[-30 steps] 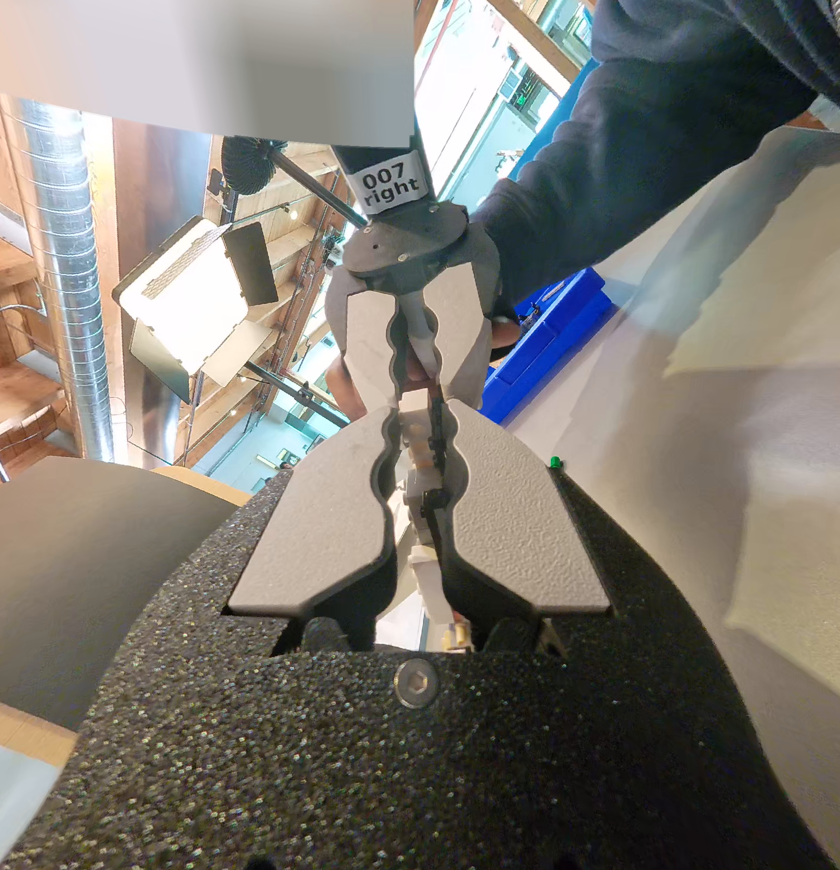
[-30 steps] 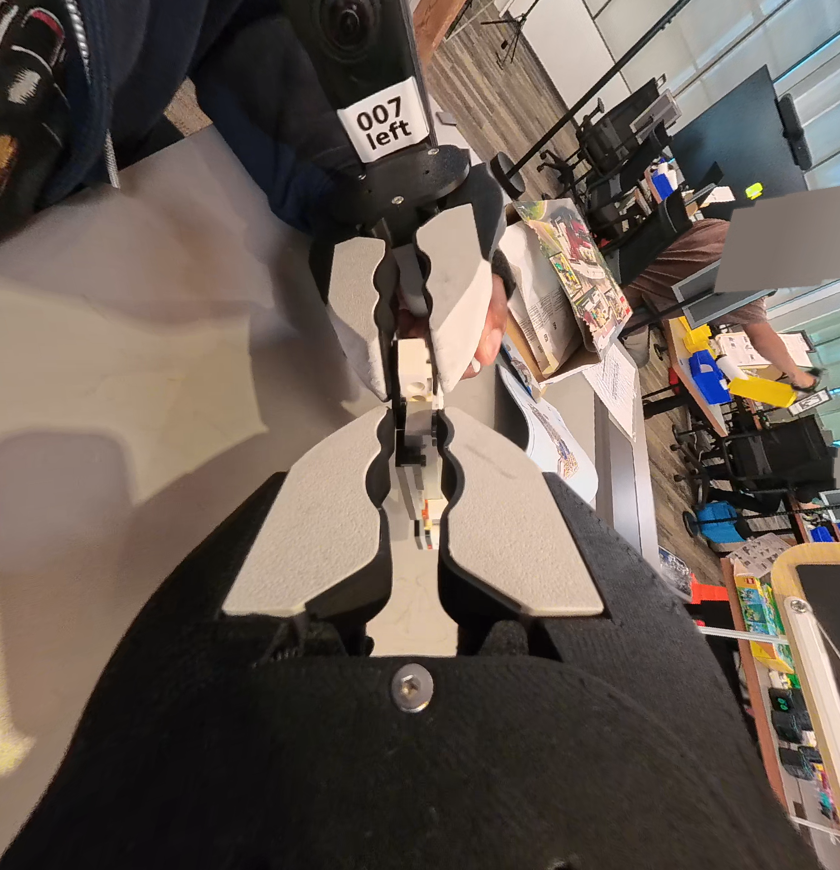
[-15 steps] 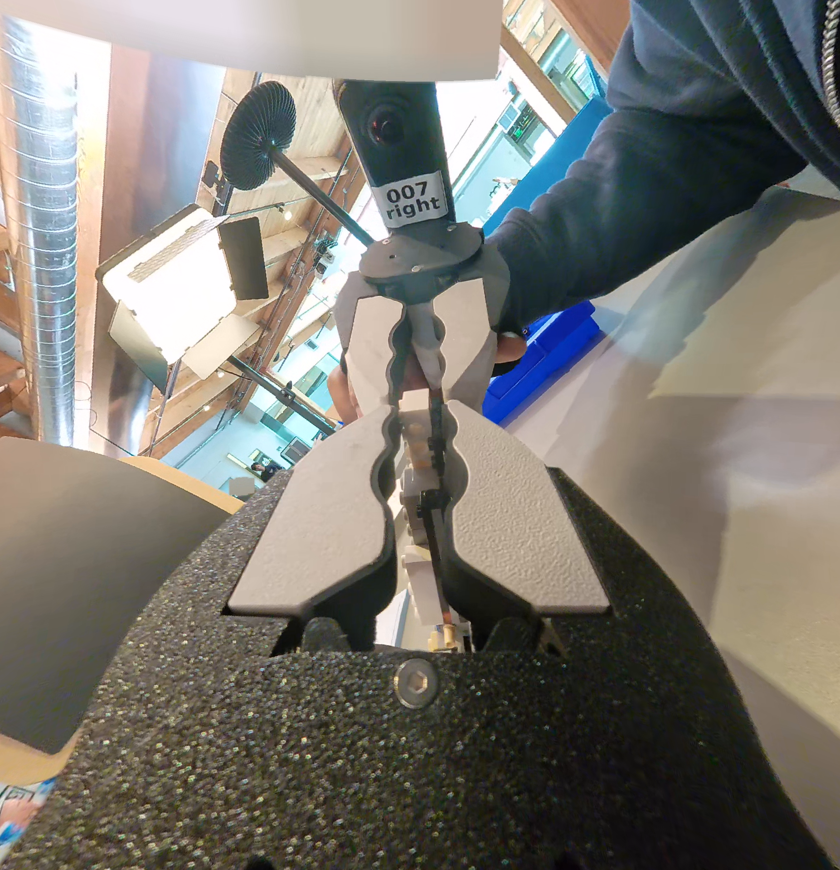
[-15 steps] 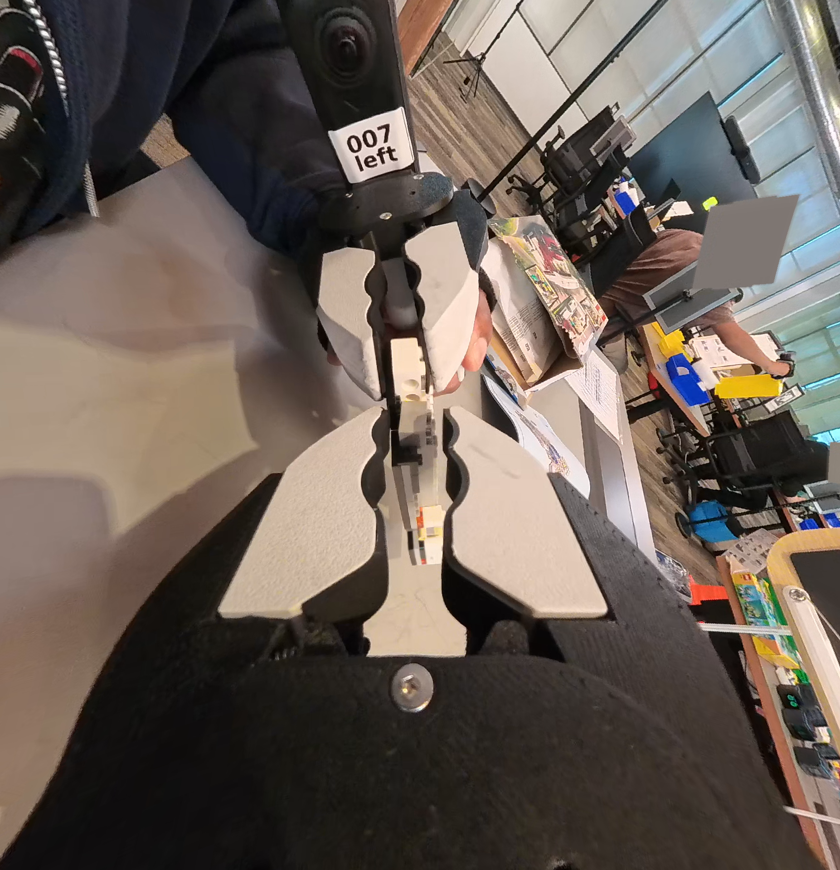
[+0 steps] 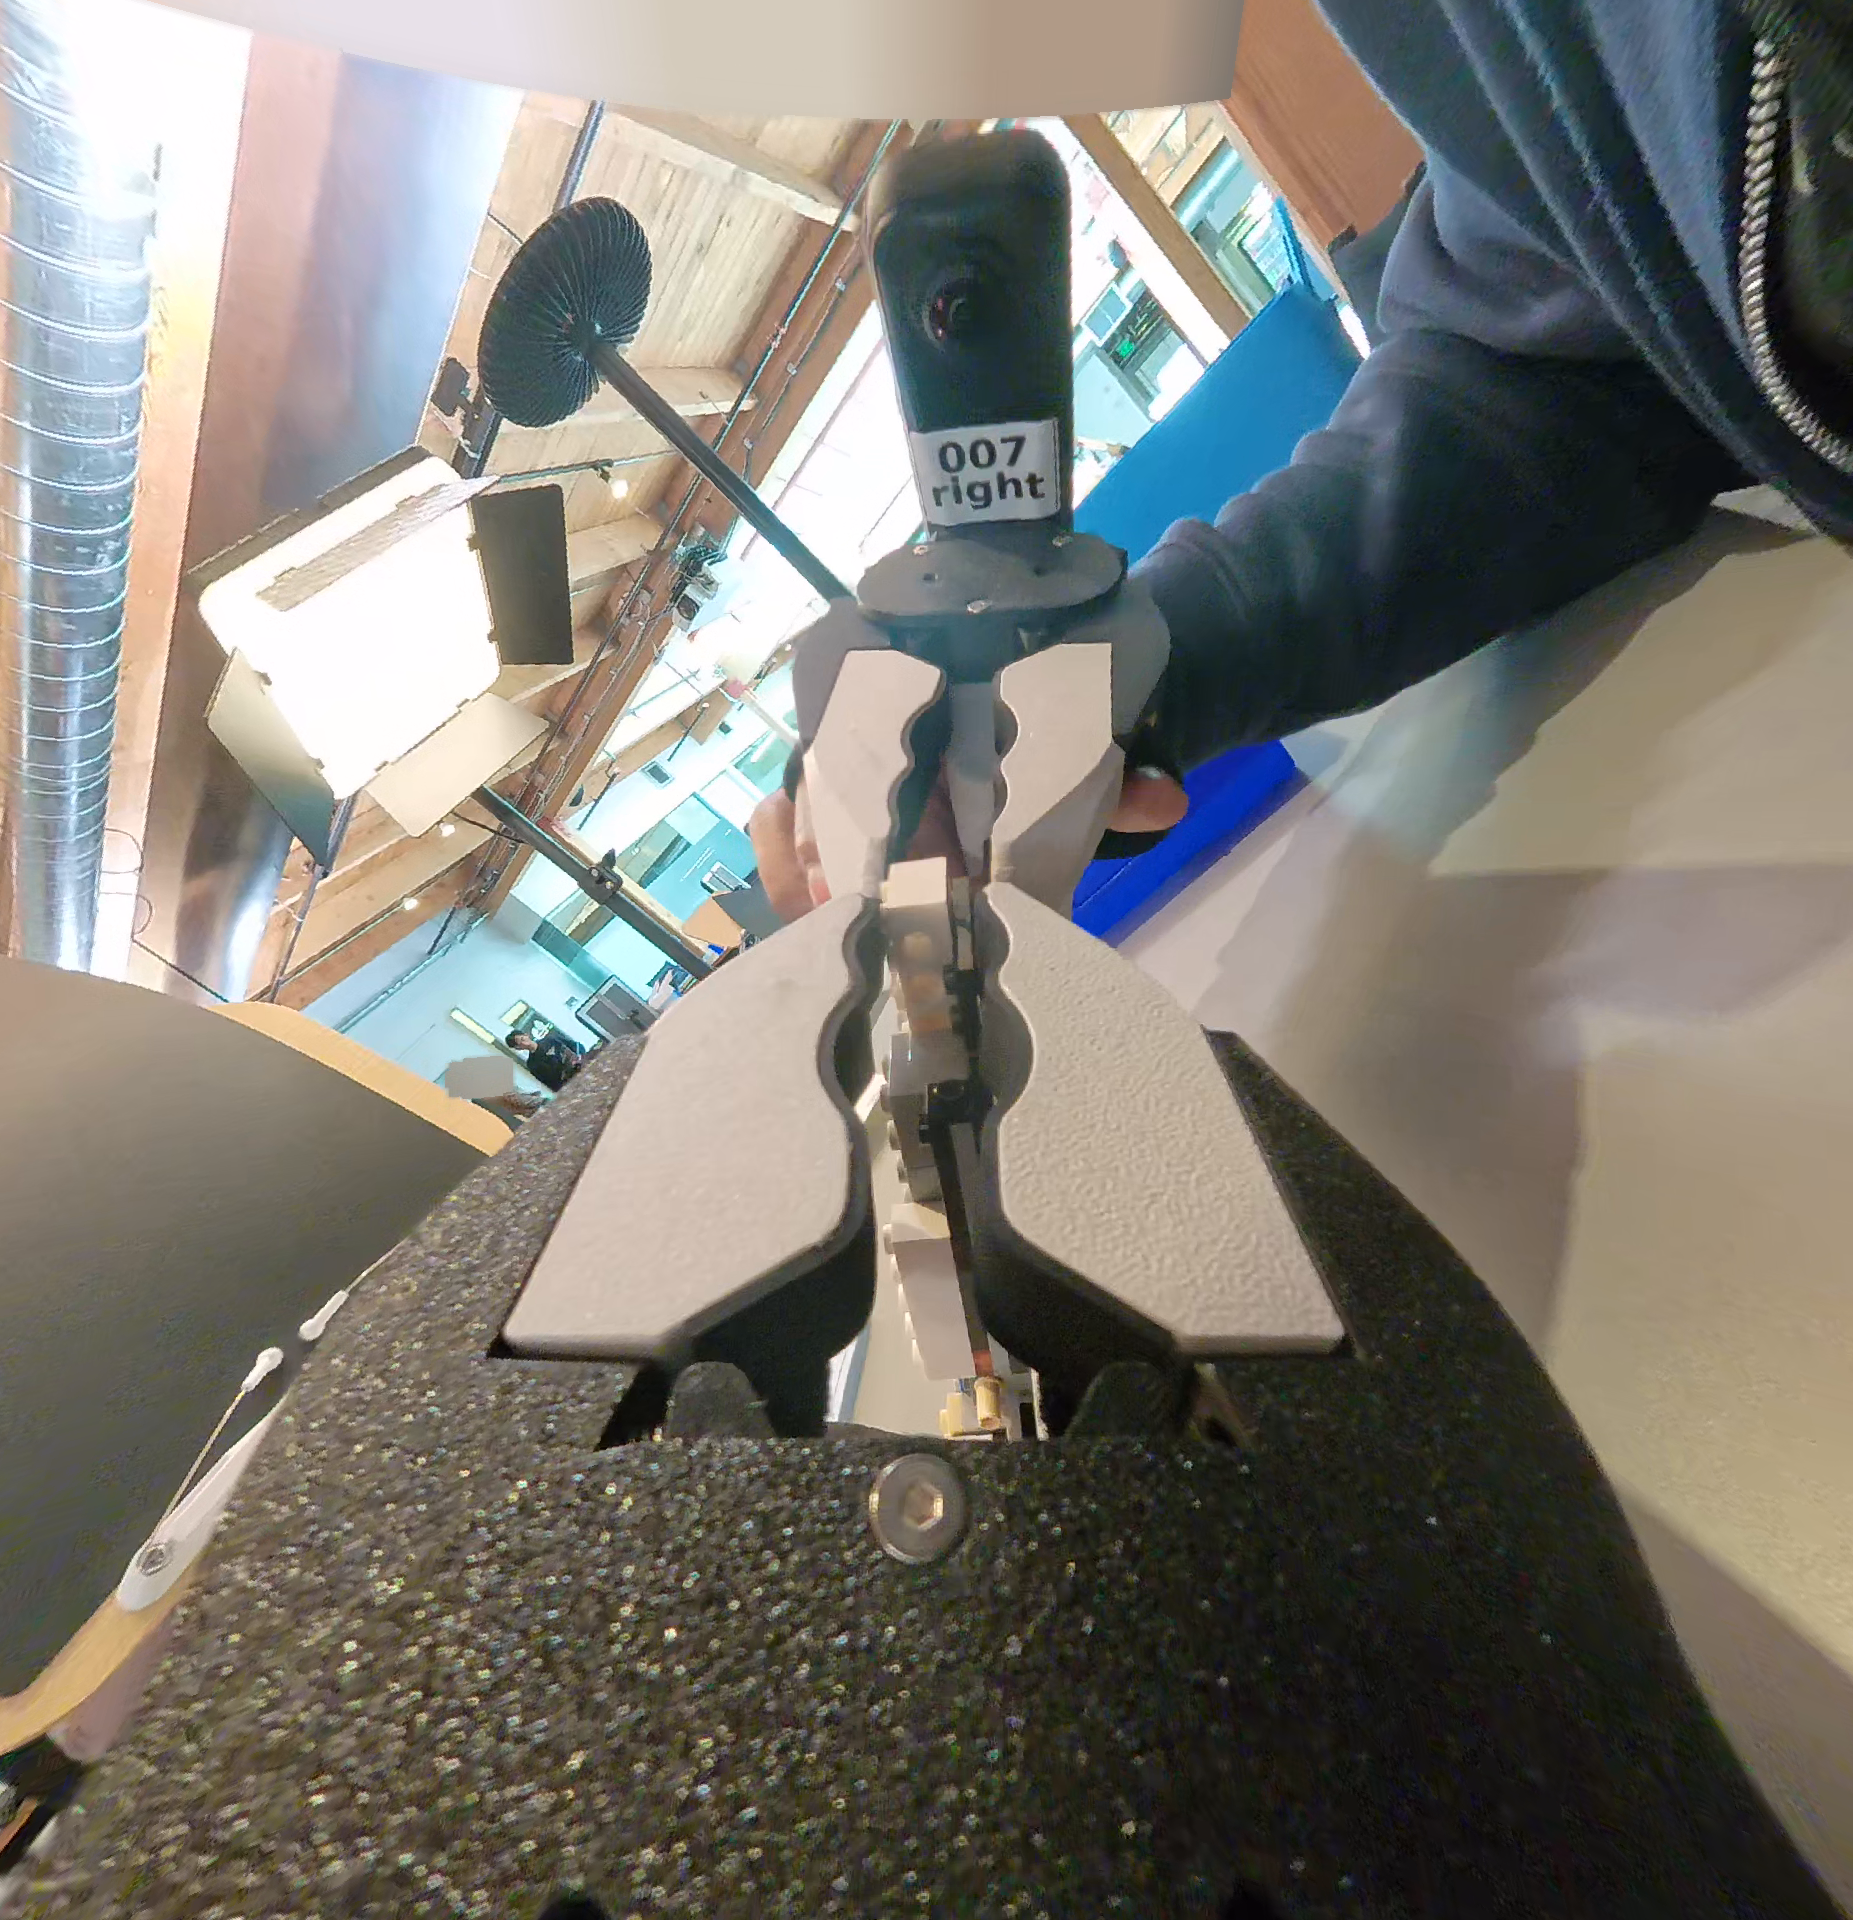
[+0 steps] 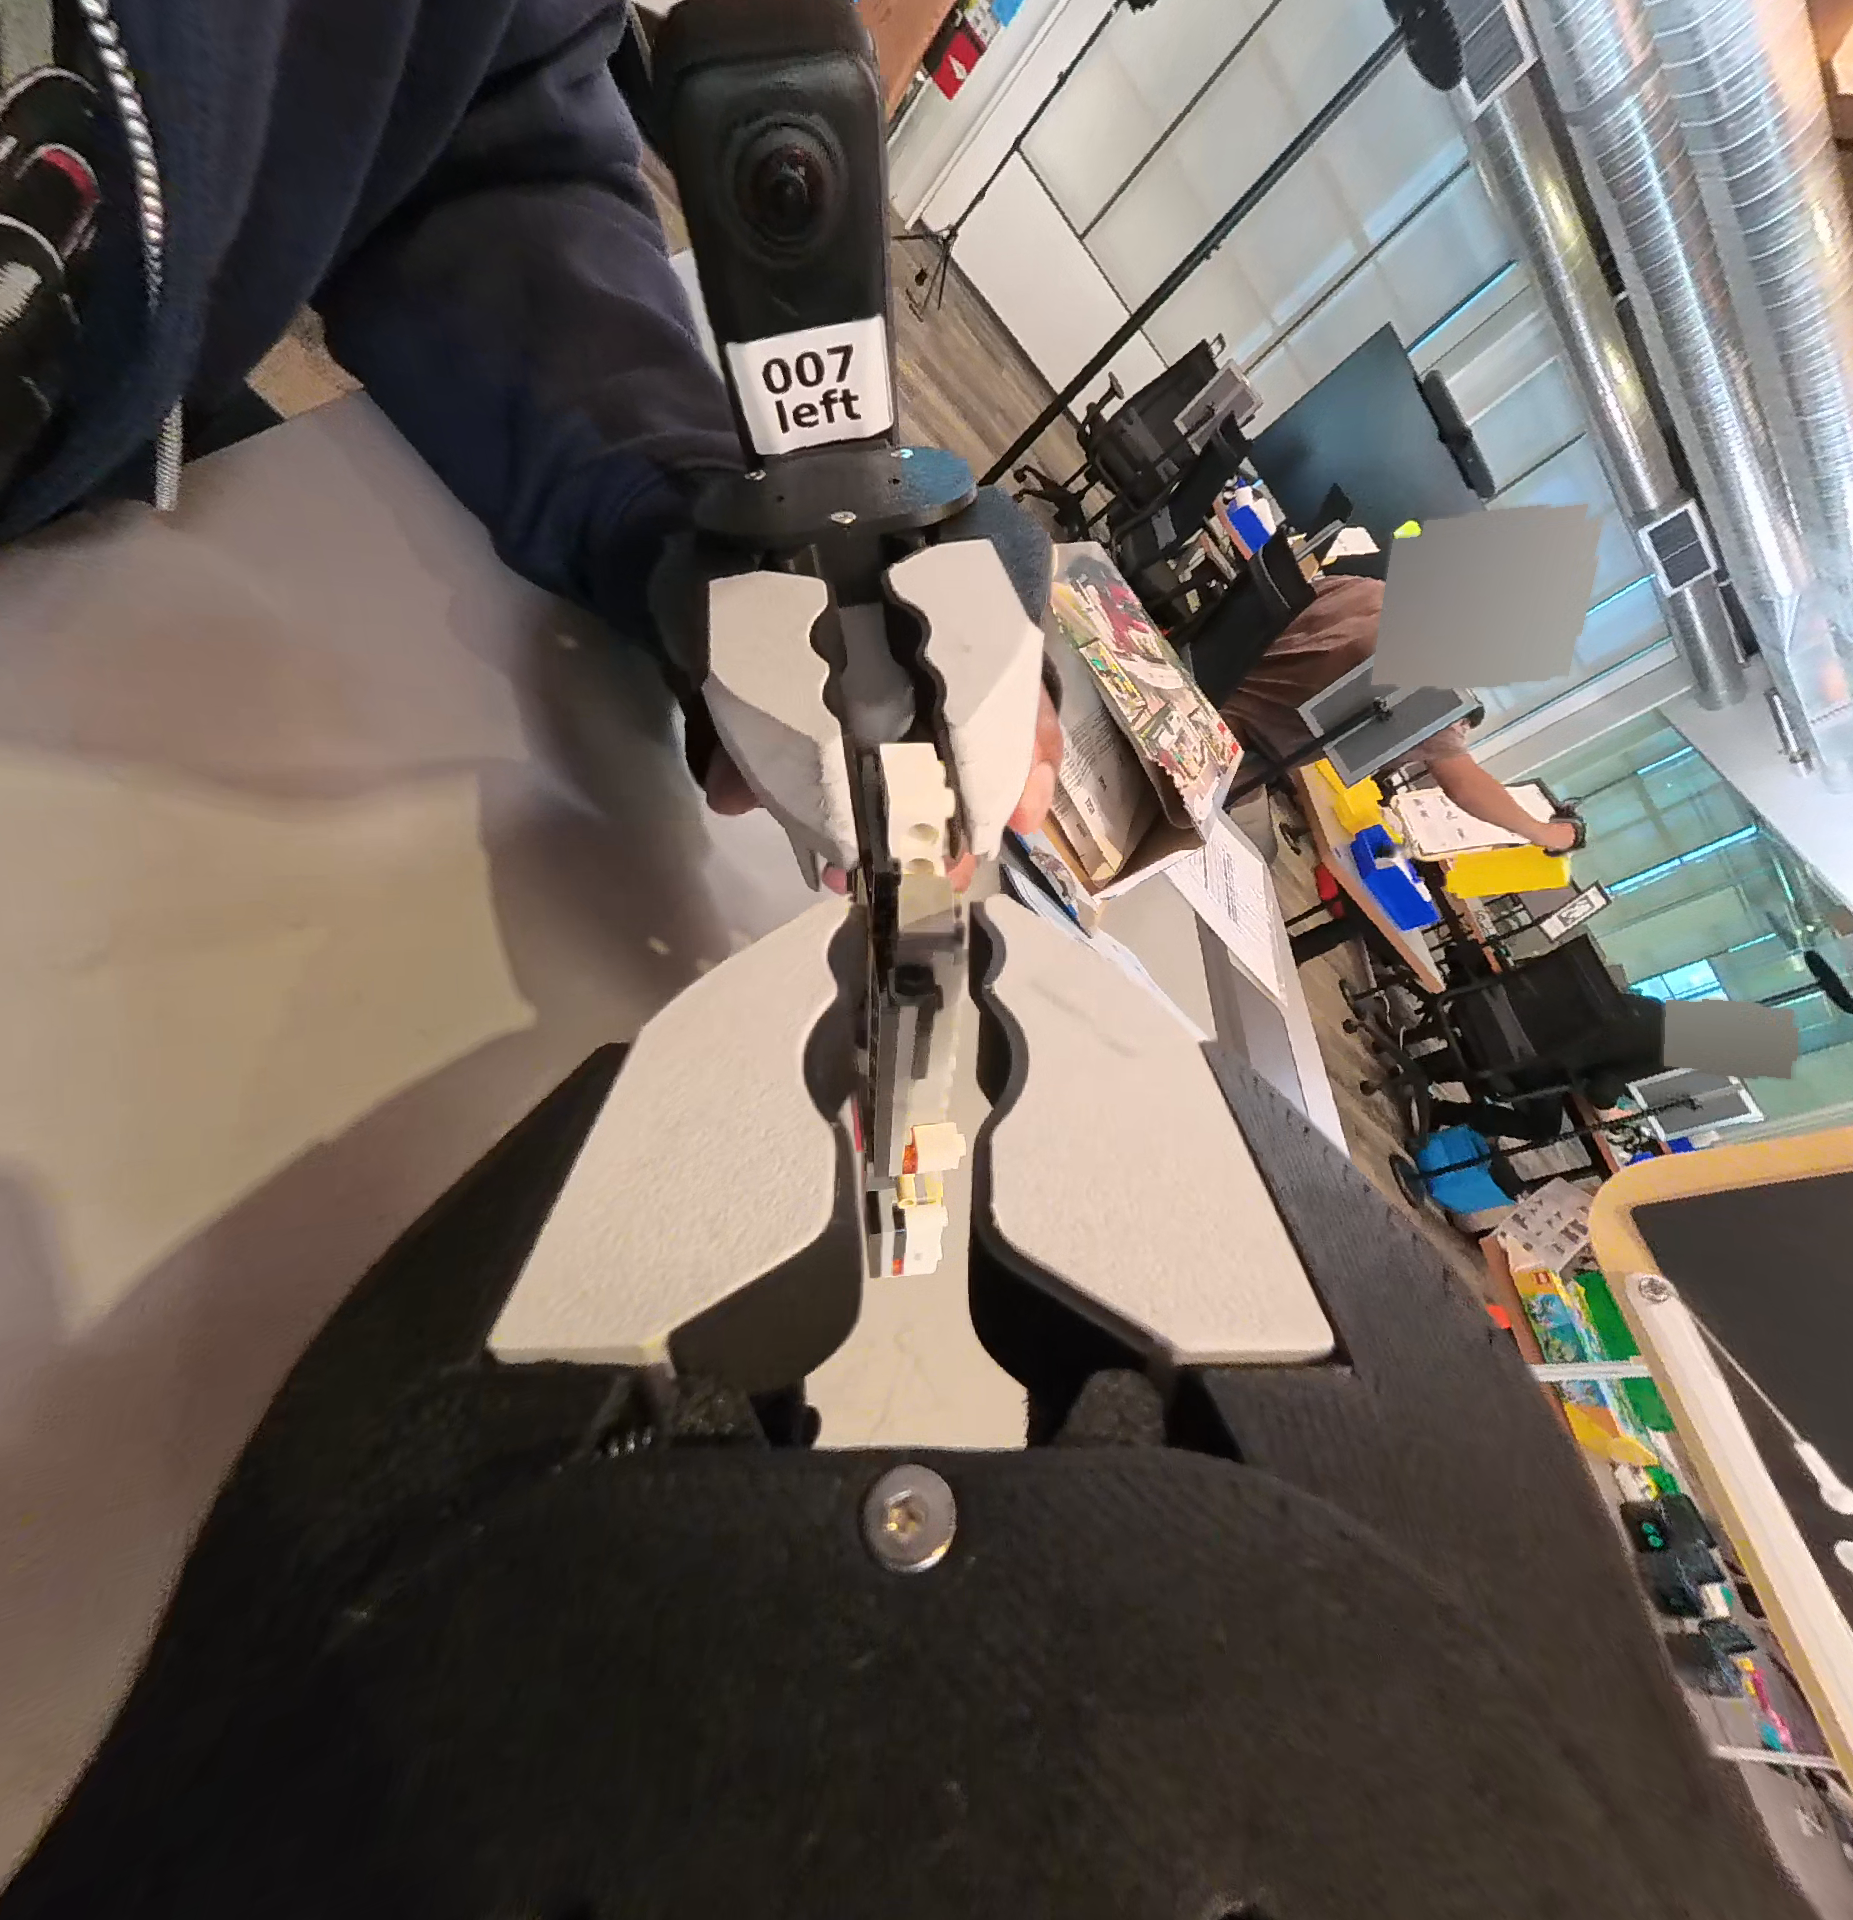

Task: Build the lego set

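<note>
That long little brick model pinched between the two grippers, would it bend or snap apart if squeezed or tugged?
The brick model is probably rigid rather than bendy: it spans straight between the right gripper and the left gripper. Being many small pieces stacked together, it could likely separate at the joins. It looks light.

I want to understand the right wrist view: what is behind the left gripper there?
Behind the left gripper are the person's dark sleeve and fingers. Beside them an open cardboard box shows; its contents are mostly covered.

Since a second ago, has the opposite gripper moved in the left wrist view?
Cannot tell. The right gripper stays tip to tip on the brick assembly; the light panel shifted instead, so the camera tilted.
</note>
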Available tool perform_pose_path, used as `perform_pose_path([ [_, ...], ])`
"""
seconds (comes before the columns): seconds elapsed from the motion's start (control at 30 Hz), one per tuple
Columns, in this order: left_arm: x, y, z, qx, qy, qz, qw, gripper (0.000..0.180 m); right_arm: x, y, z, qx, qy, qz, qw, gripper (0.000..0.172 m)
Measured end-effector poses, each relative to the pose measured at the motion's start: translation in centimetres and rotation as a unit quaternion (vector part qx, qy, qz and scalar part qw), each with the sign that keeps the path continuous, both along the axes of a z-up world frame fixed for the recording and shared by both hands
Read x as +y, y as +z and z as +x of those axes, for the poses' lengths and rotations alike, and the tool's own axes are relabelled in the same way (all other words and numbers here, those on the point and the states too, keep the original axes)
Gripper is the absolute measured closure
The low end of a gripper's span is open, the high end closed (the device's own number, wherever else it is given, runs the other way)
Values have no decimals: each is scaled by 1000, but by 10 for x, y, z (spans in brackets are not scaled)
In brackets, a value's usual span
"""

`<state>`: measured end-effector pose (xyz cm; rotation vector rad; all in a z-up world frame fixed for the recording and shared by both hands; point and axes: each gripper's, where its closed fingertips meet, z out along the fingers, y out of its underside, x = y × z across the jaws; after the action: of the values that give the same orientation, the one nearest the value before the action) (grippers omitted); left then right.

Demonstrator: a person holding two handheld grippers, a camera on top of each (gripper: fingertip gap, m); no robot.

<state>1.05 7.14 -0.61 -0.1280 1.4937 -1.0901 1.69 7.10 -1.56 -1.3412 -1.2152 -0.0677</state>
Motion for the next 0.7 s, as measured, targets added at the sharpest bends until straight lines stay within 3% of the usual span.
perform_pose_path([
  [0.7,-6,1,-7,21,-45,-23,999,165,-2,-2,-8,16,22,6,1000,154],
])
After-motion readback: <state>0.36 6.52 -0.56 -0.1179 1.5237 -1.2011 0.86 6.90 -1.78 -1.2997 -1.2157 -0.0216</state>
